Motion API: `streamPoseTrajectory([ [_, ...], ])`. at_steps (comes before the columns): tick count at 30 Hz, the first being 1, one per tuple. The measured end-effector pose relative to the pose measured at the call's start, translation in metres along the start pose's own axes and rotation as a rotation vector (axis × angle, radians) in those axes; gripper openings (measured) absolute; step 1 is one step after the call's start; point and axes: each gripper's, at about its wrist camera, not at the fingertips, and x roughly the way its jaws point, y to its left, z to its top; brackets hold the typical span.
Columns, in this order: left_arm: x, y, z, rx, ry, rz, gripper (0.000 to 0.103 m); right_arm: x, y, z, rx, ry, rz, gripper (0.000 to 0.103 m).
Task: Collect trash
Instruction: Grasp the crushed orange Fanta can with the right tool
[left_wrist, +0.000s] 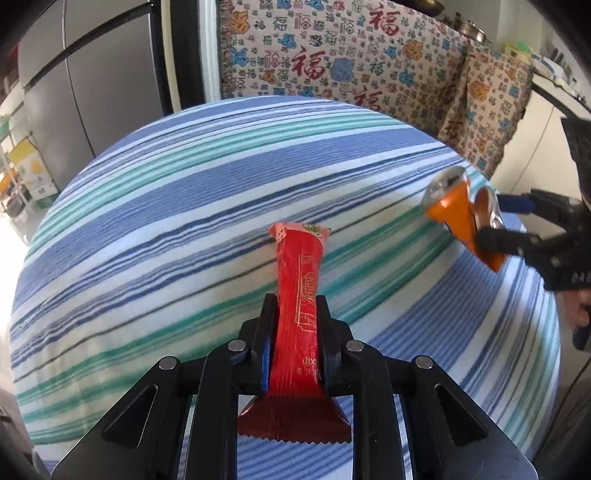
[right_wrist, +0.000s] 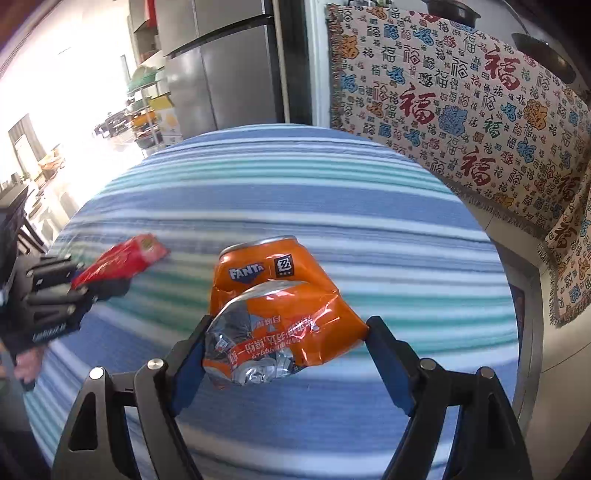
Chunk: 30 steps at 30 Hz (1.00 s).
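Left claw (left_wrist: 295, 314) pinching long red foil snack wrapper (left_wrist: 298, 295) mid-length, held lifted above blue-and-green striped cloth on counter (left_wrist: 184, 206); likely ready for carrying to bin. Right claw (right_wrist: 286, 332) clamped across crushed orange Fanta aluminium can (right_wrist: 275, 310), also raised above cloth. No bin visible.

A striped cloth (left_wrist: 221, 192) covers the round table.
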Motion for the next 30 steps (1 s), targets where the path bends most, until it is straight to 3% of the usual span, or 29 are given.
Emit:
streamPoseTrajectory([
  [4, -0.014, -0.011, -0.018, 0.043, 0.011, -0.01, 0.023, -0.021, 0.013, -0.04, -0.022, 0.005, -0.049, 0.083],
  [7, -0.019, -0.016, -0.023, 0.059, 0.018, -0.02, 0.038, -0.031, 0.005, -0.051, 0.031, -0.007, -0.071, 0.084],
  [12, -0.02, -0.017, -0.02, 0.052, 0.031, -0.024, 0.054, -0.046, 0.0, -0.054, 0.129, -0.033, -0.063, 0.085],
  [13, -0.02, -0.018, -0.019, 0.054, 0.033, -0.024, 0.057, -0.049, 0.002, -0.055, 0.174, -0.023, -0.095, 0.085],
  [17, -0.021, -0.016, -0.012, 0.058, 0.031, -0.029, 0.058, -0.048, 0.011, -0.061, 0.297, -0.015, -0.074, 0.085],
  [22, -0.021, -0.017, -0.005, 0.072, 0.024, -0.019, 0.058, -0.039, 0.03, -0.057, 0.296, -0.049, -0.109, 0.085],
  [23, -0.02, -0.018, -0.004, 0.077, 0.023, -0.015, 0.058, -0.038, 0.029, -0.057, 0.296, -0.051, -0.125, 0.083],
  [24, -0.021, -0.019, -0.004, 0.083, 0.022, -0.009, 0.058, -0.037, 0.027, -0.057, 0.293, -0.054, -0.148, 0.061],
  [26, -0.022, -0.018, -0.004, 0.095, 0.017, 0.002, 0.057, -0.041, 0.017, -0.061, 0.312, -0.057, -0.161, 0.038],
  [30, -0.023, -0.014, -0.002, 0.098, 0.014, 0.006, 0.057, -0.048, 0.0, -0.07, 0.323, -0.042, -0.184, 0.031],
])
